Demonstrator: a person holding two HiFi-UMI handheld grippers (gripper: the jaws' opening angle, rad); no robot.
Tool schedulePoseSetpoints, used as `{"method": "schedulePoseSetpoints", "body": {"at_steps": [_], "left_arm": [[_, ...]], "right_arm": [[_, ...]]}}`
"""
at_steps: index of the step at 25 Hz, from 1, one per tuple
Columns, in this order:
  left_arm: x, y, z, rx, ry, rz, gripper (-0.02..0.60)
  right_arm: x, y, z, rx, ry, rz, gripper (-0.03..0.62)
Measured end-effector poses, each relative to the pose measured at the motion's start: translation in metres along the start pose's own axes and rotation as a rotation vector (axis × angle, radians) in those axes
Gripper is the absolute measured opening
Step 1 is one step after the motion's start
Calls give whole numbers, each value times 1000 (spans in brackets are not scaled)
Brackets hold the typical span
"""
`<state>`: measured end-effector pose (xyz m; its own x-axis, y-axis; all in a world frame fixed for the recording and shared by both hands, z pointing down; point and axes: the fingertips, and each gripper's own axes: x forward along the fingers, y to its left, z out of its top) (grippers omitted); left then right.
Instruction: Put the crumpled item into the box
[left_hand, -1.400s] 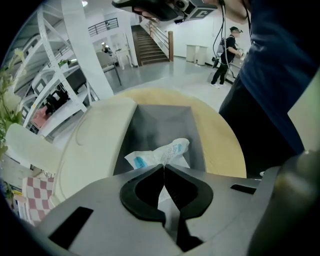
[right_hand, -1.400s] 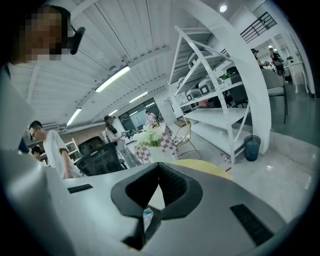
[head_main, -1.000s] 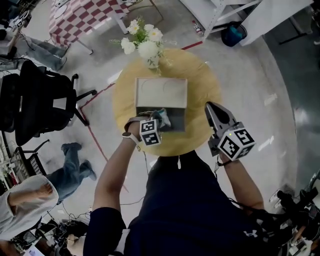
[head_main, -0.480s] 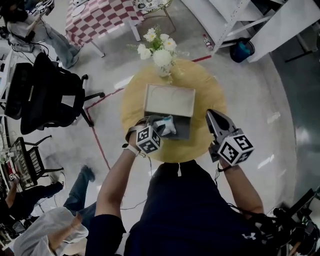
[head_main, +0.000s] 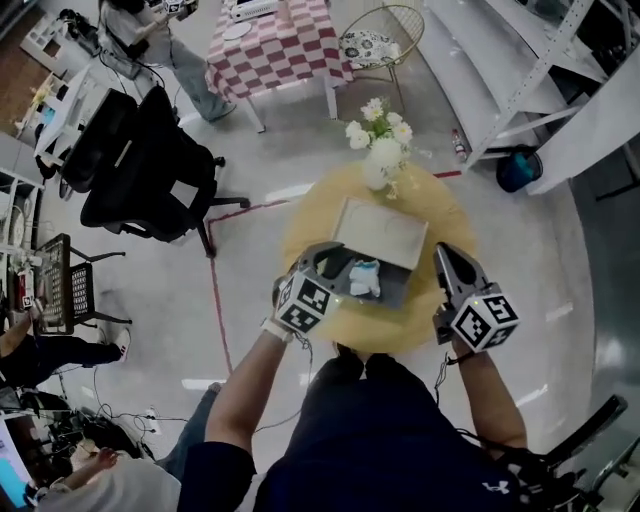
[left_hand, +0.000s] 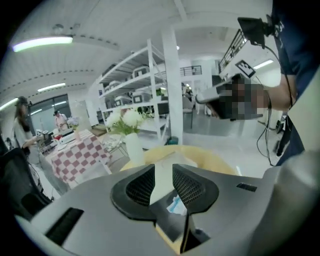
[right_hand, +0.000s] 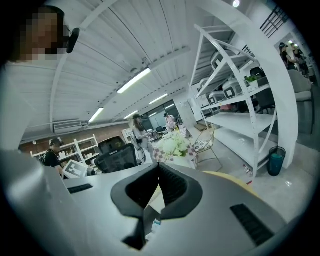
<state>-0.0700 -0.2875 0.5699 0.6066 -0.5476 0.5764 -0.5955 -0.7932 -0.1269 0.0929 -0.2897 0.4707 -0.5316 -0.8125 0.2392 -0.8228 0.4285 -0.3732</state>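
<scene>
Round yellow worktop (head_main: 448, 218) below, crumpled item (head_main: 365, 279) lying inside box (head_main: 385, 230) just ahead of left fingers (left_hand: 139, 186), just spread, nothing between, right fingers (right_hand: 172, 186) pressed together.

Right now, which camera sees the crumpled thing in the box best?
The head view: the crumpled thing lies whole and unblocked inside the box. The left gripper view shows just a bit of it past its jaws; the right gripper view, barely a sliver.

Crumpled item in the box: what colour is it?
The crumpled item is white and pale blue; head view shows best.
</scene>
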Motion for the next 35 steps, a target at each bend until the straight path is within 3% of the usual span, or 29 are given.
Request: {"method": "schedulePoseSetpoints", "body": {"at_steps": [7,12,16,21,26,35], "left_arm": [[-70,14,45,-121,-170,95,113],[-117,40,64,-166,-285,257,62],[-154,49,85,-189,-377,331,34],[-187,44,118,-176,-487,350,26],[-202,39,138,-157,-540,352,25],[-228,49,159,-243,-668,409,21]], "right_arm": [[9,38,26,-50,-48,75,2],[12,64,45,-96,-102,120,2],[1,81,67,-118,-161,136,2],[-11,100,92,-174,-220,149,2],[-19,117,109,-217,-265,171,2],[-31,135,129,-238,-336,195,2]]}}
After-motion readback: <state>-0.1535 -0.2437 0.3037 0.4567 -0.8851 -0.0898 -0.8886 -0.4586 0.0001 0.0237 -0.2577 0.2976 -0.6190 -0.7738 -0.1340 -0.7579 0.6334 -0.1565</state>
